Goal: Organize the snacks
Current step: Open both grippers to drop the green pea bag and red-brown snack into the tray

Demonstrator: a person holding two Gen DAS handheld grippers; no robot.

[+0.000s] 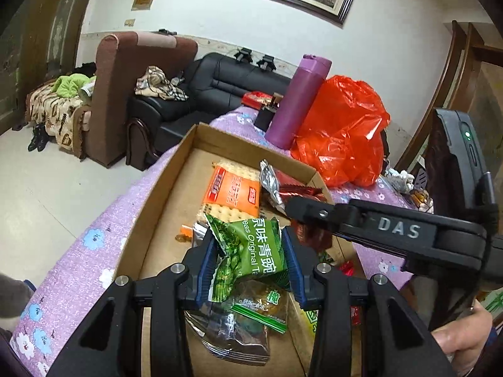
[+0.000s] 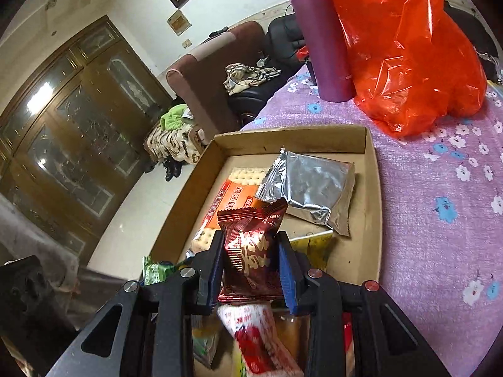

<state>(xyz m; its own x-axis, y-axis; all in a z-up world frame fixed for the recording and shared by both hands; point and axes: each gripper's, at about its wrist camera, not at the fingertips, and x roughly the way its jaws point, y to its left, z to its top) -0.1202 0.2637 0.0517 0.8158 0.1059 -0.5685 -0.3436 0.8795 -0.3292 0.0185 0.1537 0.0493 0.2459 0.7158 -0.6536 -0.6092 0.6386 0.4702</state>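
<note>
Left wrist: crinkly green packet (image 1: 251, 251), shallow cardboard box (image 1: 151, 213)

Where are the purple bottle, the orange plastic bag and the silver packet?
purple bottle (image 2: 323, 44), right wrist view, mid-body.
orange plastic bag (image 2: 405, 53), right wrist view, its front.
silver packet (image 2: 317, 185), right wrist view, its flat face.

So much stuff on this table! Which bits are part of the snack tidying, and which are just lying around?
Part of the job:
- cardboard box
- green pea packet, held by the left gripper
- dark red packet, held by the right gripper
- orange cracker pack
- silver pouch

Just lying about:
- purple flask
- red plastic bag
- sofa
</note>
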